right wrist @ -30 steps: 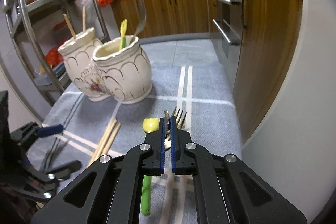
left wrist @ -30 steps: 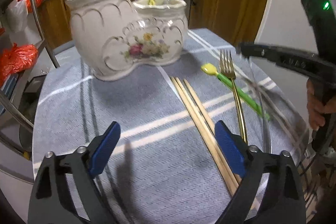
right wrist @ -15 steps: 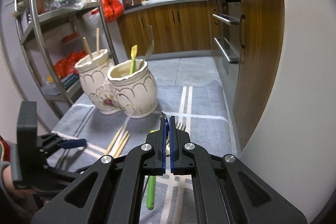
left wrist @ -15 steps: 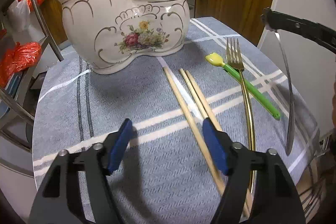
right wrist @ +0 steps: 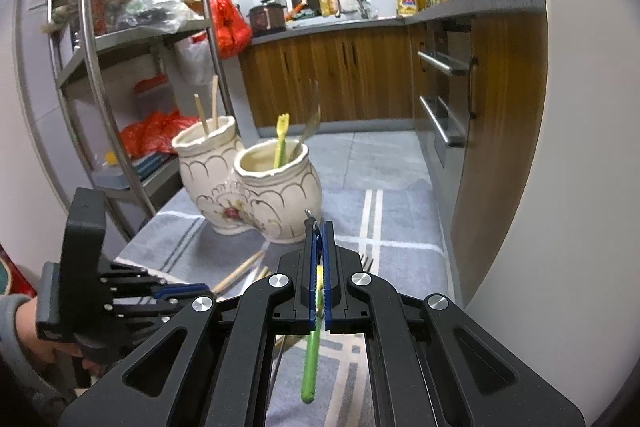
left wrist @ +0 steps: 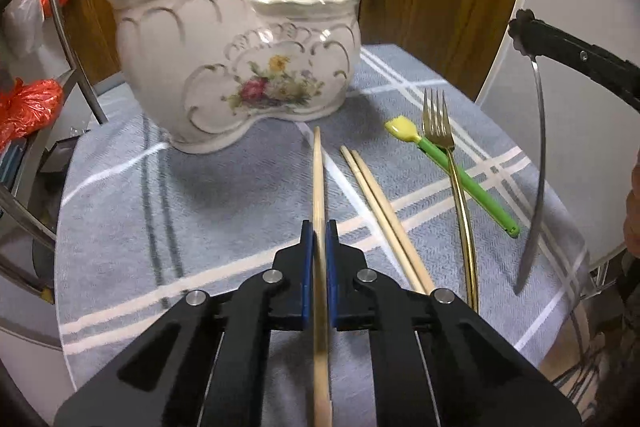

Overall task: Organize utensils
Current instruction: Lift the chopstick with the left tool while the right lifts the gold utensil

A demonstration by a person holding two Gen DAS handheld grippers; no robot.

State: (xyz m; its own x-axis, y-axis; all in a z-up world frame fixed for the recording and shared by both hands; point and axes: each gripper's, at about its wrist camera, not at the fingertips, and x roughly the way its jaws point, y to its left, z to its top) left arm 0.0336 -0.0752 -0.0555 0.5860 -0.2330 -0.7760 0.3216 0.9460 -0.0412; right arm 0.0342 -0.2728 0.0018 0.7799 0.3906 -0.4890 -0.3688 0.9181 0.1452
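1. Left gripper [left wrist: 319, 247]: jaws closed narrowly on one wooden chopstick [left wrist: 318, 179], gripped partway along; its far tip points at the holder.
2. Right gripper [right wrist: 319, 267]: jaws pinched on the top end of a silver utensil [left wrist: 538, 167], which hangs handle-down above the cloth's right edge; its head is hidden in the jaws.
3. Grey striped cloth [left wrist: 200, 207]: bears two loose chopsticks [left wrist: 380, 203] just right of the held one; further right, a gold fork [left wrist: 452, 167] lying across a green-handled yellow fork [left wrist: 460, 175].
4. Double ceramic holder [left wrist: 240, 67], far side of cloth: left pot holds two chopsticks, right pot a yellow plastic fork and a silver fork.
5. Handling note, a judgement: sorting seems partly done. The chopstick likely belongs in the left pot, the silver piece in the right. Raise the chopstick's tip clear of the rim, bring it near upright, lower it inside before releasing; the narrow grip may let it pivot, so move slowly. Keep the two tools apart over the pots.
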